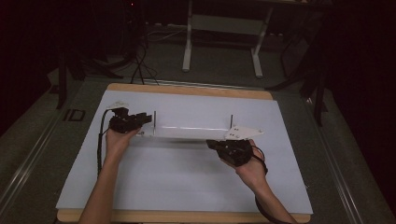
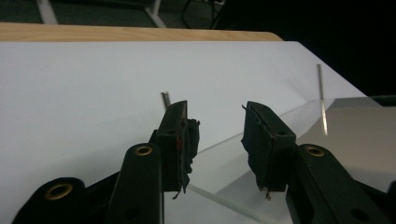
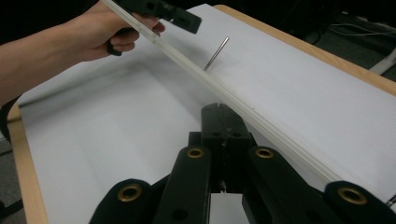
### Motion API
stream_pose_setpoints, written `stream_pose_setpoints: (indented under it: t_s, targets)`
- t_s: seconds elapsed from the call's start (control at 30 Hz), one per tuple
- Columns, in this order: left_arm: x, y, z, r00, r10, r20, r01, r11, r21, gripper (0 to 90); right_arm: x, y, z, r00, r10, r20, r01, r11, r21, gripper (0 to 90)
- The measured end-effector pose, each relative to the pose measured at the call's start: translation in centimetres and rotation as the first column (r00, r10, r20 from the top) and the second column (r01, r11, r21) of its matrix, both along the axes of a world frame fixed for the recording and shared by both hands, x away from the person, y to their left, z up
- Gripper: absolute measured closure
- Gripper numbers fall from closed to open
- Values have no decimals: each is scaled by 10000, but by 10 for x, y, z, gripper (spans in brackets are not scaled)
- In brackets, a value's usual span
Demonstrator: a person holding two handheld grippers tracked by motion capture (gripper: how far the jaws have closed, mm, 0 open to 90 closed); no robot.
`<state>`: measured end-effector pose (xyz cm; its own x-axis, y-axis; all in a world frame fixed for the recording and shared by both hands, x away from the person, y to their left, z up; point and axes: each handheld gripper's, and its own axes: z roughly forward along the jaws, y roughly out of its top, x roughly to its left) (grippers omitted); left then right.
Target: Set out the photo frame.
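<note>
Clear plate [image 1: 187, 132] w/ two pins held mid-counter [image 1: 187, 186]. Left tool [image 2: 217, 135] at 9 o'clock, jaws apart, plate edge between, unclamped. Right tool [image 3: 223, 122] at 3 o'clock, jaws together beside edge, prob. steadying.

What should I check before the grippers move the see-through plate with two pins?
1. Left gripper open: ok.
2. Left pin and right pin upright: ok.
3. Left pin free of the left gripper: cannot tell, it stands just behind one jaw.
4. Right gripper shut: ok.
5. Right gripper really holding the see-through plate: cannot tell.
6. Plate on the white sheet: ok.
</note>
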<state>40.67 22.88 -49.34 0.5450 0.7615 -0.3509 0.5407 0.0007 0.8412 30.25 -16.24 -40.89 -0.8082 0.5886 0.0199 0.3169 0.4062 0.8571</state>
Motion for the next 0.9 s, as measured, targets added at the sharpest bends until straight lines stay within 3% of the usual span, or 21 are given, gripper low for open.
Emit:
stream_pose_setpoints:
  t_s: [0.3, 0.47, 0.77, 0.9]
  targets:
    - [-14, 3, 2, 9979, -440, 470, 439, 9990, 38, 586, 9, 1, 8, 9998, -196, 82, 195, 9997, 145, 900]
    - [-19, 8, 4, 9972, -288, 689, 296, 9995, -97, 584, 13, 3, 13, 9996, -272, 100, 270, 9995, 174, 900]
    - [-30, 13, 14, 9934, -168, 1132, 89, 9975, 696, 583, 20, 4, 18, 9992, -370, 133, 367, 9990, 239, 900]
    - [-33, 16, 14, 9924, -200, 1218, 110, 9972, 739, 569, 23, 5, 21, 9990, -405, 179, 401, 9989, 232, 900]
